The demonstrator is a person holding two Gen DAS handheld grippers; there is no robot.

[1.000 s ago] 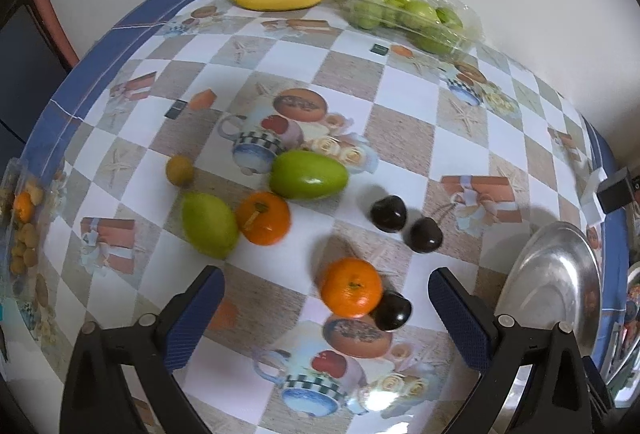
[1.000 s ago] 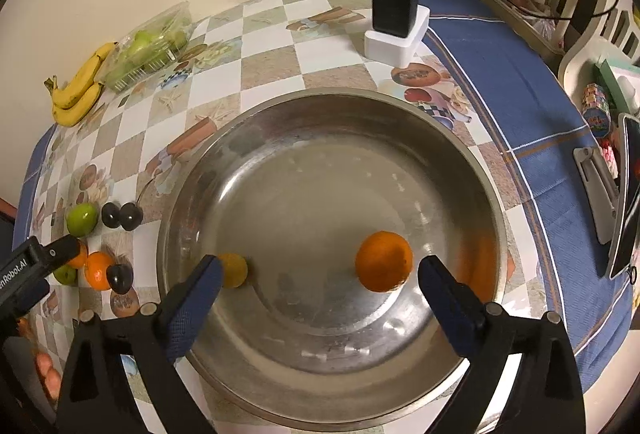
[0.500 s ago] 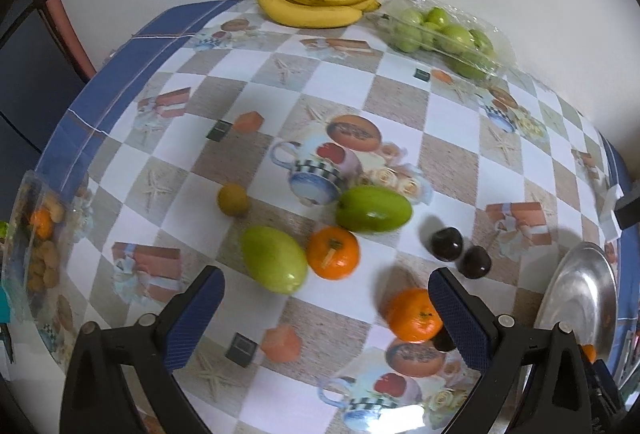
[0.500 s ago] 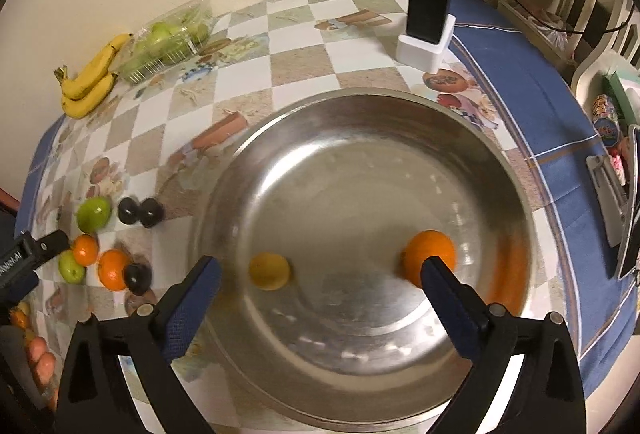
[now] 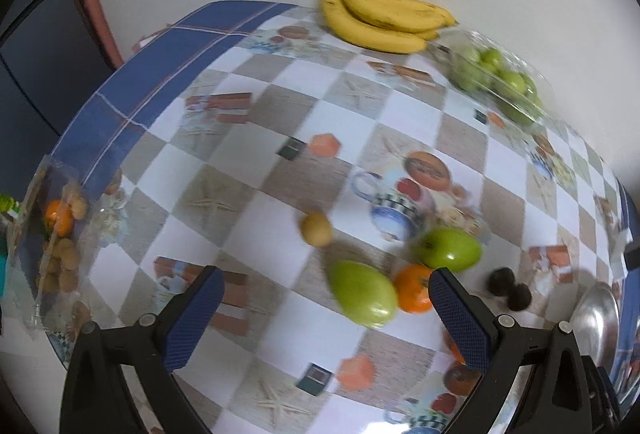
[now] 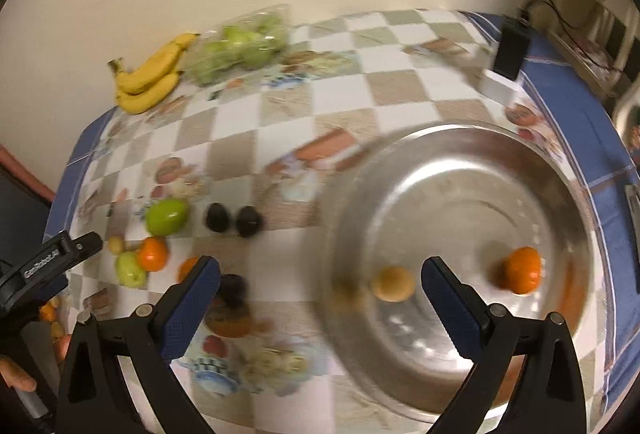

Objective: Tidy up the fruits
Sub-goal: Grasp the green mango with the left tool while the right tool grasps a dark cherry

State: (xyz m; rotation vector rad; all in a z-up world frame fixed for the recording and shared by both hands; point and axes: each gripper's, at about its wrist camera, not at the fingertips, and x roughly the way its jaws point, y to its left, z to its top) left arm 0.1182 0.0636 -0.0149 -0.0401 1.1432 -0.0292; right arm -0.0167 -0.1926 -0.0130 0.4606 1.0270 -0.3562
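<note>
Swinging our empty, spread left gripper (image 5: 320, 308) left, we saw the small brown fruit (image 5: 316, 228) and green mango (image 5: 365, 293) draw between its fingers, likely next, while our right gripper (image 6: 320, 300), also spread, had slid left off the bowl (image 6: 460, 162) holding one orange (image 6: 522, 270).

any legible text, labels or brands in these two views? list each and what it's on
"GenRobot.AI", white print, somewhat blurred, on the black body of the left gripper as the right wrist view shows it.
Tablecloth: printed pictures only, no words readable.
Clear fruit pack: no label readable.
Black charger: too blurred to show any marking.
Nothing else readable in either view.
</note>
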